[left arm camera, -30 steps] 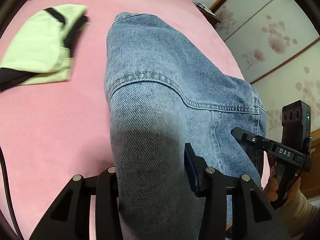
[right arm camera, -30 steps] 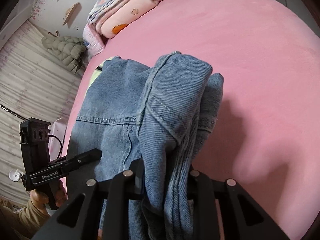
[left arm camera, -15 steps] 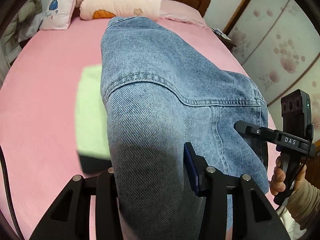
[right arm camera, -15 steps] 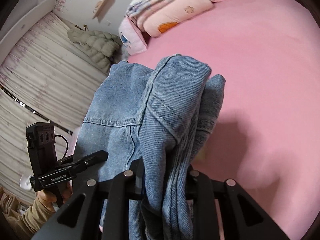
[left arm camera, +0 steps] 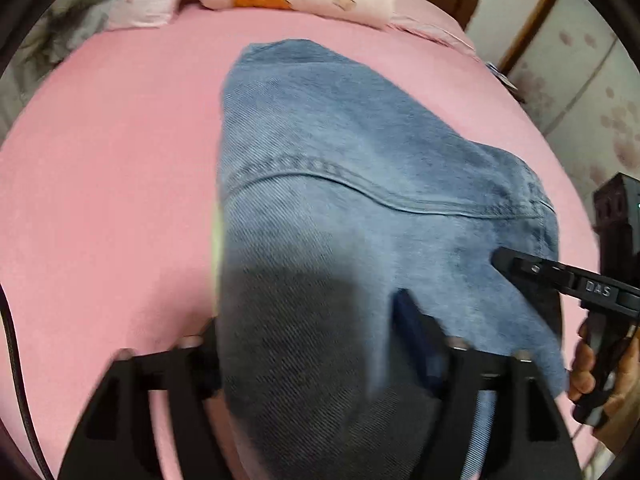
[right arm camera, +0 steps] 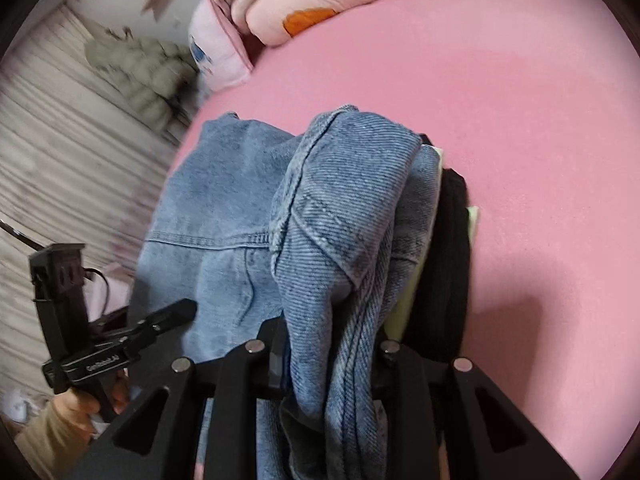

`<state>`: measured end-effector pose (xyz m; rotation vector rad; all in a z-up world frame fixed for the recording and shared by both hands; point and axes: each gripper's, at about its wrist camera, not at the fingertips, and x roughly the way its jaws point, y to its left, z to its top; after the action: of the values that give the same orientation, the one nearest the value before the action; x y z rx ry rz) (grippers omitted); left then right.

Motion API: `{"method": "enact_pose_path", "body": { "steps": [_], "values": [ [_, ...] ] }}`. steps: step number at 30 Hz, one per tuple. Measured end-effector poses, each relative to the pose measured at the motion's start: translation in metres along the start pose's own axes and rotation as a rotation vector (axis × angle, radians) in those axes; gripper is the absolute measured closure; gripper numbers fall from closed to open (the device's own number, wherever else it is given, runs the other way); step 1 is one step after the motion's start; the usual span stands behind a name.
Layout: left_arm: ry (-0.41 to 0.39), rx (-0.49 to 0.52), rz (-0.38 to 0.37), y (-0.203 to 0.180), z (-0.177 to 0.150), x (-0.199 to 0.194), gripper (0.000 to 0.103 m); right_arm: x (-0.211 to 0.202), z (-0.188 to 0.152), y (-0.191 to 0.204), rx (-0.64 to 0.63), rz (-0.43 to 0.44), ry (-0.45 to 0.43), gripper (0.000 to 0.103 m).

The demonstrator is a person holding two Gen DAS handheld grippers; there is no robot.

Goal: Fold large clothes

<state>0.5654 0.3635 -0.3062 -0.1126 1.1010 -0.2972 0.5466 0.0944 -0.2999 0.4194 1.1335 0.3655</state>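
**Denim between both my grippers, over the pink bed**

Here the pink bed [left arm camera: 100, 200] fills nearly everything, and I place the rest against it. At its head lies a stack of folded pink bedding [right arm camera: 332, 4].

The denim garment [left arm camera: 340, 184] hangs above the middle of the bed, stretched from one of my grippers to the other. A curved stitched seam runs across it. In the right wrist view a thick bunched fold of the same denim [right arm camera: 344, 240] rises straight up from my tool.

Just beside that fold, on the bed below it, lies a pale green and black garment [right arm camera: 452, 264], mostly hidden by the denim.

My left gripper [left arm camera: 316, 360] has just been opening its jaws, and they stand wide now with denim draped down between them; motion blur keeps me from telling whether the pads press on the cloth. My right gripper [right arm camera: 324, 360] has also just been opening slightly, its jaws narrow with the bunched denim between them, the fingers [right arm camera: 276, 352] close against it.
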Motion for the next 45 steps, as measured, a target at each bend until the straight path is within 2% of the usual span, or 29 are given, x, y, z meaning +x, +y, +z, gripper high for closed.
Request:
{"method": "enact_pose_path", "body": {
  "steps": [1,2,3,4,7,9,12,15,17,23,27,31,33,39,45],
  "values": [
    [-0.007,-0.01,0.018,0.003,-0.003,0.002,0.012,0.003,-0.001,-0.003,-0.001,-0.015,0.003,0.073],
    [-0.01,-0.02,0.025,0.006,-0.005,0.003,0.007,0.004,-0.001,-0.004,-0.003,-0.024,0.005,0.066],
    [-0.014,-0.035,0.035,0.013,-0.008,0.003,0.004,0.004,-0.002,-0.004,-0.017,-0.039,0.005,0.058],
    [-0.013,-0.043,0.045,0.015,-0.01,0.002,0.0,0.002,-0.002,-0.002,-0.03,-0.05,0.003,0.056],
    [-0.011,-0.06,0.045,0.022,-0.017,-0.004,0.0,-0.012,-0.007,0.006,-0.07,-0.129,-0.006,0.048],
    [-0.017,-0.051,0.083,0.014,-0.019,-0.012,0.0,-0.03,-0.013,0.008,-0.079,-0.164,-0.007,0.047],
    [-0.031,-0.013,0.188,-0.011,-0.023,-0.025,0.0,-0.057,-0.024,0.007,-0.079,-0.183,-0.016,0.047],
    [-0.038,0.043,0.247,-0.038,-0.033,-0.043,0.001,-0.089,-0.037,0.007,-0.068,-0.199,-0.028,0.047],
    [-0.061,0.065,0.258,-0.058,-0.04,-0.061,0.001,-0.11,-0.046,0.006,-0.051,-0.18,-0.04,0.047],
    [-0.132,0.048,0.191,-0.127,-0.059,-0.144,0.001,-0.19,-0.08,0.023,-0.001,-0.119,-0.06,0.047],
    [-0.171,-0.02,0.124,-0.167,-0.097,-0.227,0.001,-0.251,-0.107,0.042,-0.002,-0.093,-0.077,0.047],
    [-0.166,-0.069,0.079,-0.213,-0.129,-0.281,0.001,-0.324,-0.144,0.049,0.004,-0.052,-0.08,0.047],
    [-0.168,-0.083,0.057,-0.24,-0.15,-0.31,0.001,-0.359,-0.166,0.049,0.003,-0.061,-0.08,0.047],
    [-0.162,-0.077,0.045,-0.311,-0.206,-0.364,0.001,-0.443,-0.221,0.042,-0.017,-0.062,-0.082,0.047],
    [-0.169,-0.084,0.031,-0.368,-0.253,-0.394,0.001,-0.509,-0.266,0.027,-0.04,-0.072,-0.102,0.047]
  ]
}}
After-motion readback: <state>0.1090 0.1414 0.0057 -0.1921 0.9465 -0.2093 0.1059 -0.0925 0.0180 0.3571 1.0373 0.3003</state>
